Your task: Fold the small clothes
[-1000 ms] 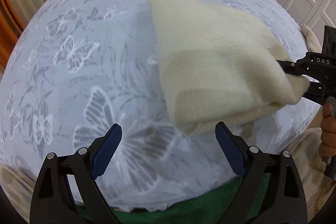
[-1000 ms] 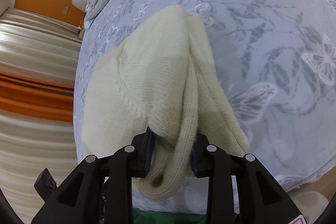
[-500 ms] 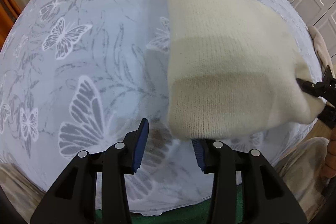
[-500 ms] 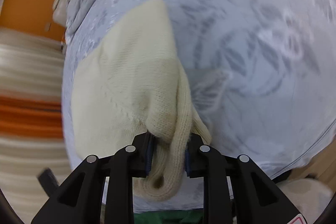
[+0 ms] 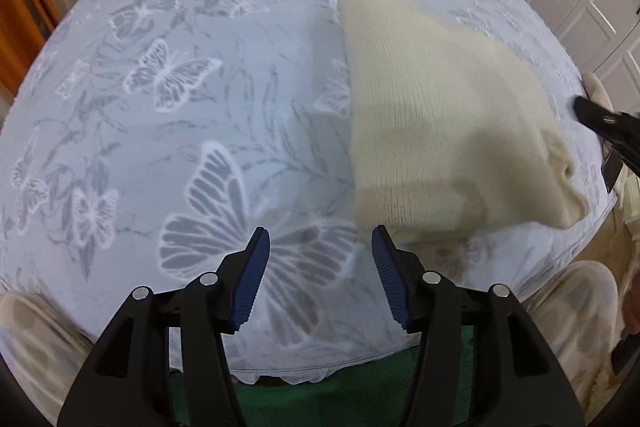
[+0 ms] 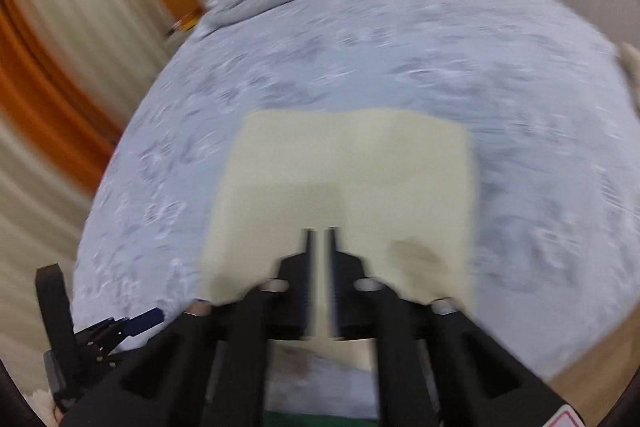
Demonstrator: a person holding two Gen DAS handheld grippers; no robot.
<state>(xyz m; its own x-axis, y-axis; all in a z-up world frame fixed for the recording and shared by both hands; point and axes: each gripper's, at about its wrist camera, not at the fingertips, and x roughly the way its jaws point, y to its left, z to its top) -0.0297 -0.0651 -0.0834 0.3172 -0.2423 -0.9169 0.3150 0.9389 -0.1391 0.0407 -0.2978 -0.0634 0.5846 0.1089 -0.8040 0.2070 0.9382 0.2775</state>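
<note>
The cream knit looks soft, light, floppy; best taken at its 6 o'clock hem; left gripper spread, empty; right gripper nearly closed, whether it pinches cloth I cannot tell.

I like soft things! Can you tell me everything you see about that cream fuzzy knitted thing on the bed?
The cream knitted garment looks soft and woolly, with fine ribbed stitches and a darker band near its lower edge. It lies folded on the butterfly bedspread, squarish from the right wrist view, and one corner bunches up at the bed's right side. The left gripper hangs open just beside its near edge, not gripping it. The right gripper is nearly closed over it; blur hides whether it pinches any fabric.
</note>
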